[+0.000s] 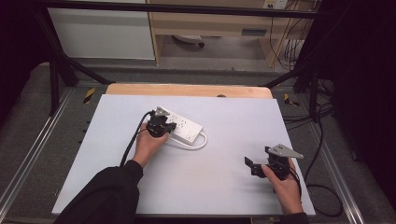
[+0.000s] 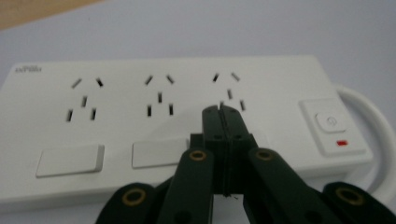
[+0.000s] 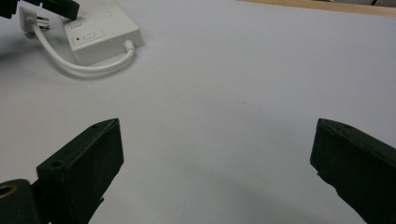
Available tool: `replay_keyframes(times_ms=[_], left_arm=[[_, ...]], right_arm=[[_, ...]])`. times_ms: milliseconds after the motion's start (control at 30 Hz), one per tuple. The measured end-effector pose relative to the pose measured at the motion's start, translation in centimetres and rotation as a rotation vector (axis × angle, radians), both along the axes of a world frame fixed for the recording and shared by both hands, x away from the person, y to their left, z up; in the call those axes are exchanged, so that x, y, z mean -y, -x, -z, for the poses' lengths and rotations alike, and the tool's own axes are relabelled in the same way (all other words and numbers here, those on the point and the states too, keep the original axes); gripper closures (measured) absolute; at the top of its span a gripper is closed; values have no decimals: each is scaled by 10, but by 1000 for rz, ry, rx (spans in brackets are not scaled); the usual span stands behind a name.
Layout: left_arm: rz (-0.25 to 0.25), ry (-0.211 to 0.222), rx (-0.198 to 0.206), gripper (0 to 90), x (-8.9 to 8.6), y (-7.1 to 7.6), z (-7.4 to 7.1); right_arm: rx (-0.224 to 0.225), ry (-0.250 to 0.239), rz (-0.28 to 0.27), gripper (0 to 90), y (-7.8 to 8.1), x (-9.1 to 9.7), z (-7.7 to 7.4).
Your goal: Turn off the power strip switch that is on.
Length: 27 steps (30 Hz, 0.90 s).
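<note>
A white power strip [image 1: 185, 125] with three sockets lies at the middle left of the grey table top [image 1: 224, 186]. My left gripper [image 1: 164, 127] is shut with nothing between its jaws. In the left gripper view its tips [image 2: 222, 111] rest just below the third socket of the power strip [image 2: 163, 88], hiding what lies under them. Two white rocker switches [image 2: 70, 160] show to their left. A power button [image 2: 330, 122] with a red mark sits at the strip's right end. My right gripper [image 1: 258, 159] is held open low over bare table at the front right [image 3: 217, 144].
The strip's white cable [image 1: 196, 144] loops from its right end back toward the person's left hand [image 1: 148, 145]. The same cable [image 3: 84, 65] and the strip [image 3: 105, 30] lie far off in the right gripper view. A wooden edge [image 1: 187, 89] borders the table's far side.
</note>
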State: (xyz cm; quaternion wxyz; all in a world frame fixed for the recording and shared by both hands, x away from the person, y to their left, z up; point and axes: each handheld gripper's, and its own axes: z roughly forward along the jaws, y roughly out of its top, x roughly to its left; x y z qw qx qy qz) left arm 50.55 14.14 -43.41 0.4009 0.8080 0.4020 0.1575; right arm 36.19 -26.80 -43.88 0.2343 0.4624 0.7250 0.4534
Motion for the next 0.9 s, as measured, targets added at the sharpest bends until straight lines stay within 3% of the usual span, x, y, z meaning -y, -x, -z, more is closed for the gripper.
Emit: replay_keyframes(times_ms=[900], left_arm=[[-4,13,15,900,-1,2,2]], right_arm=[[2,4,-2,31,0,0,0]])
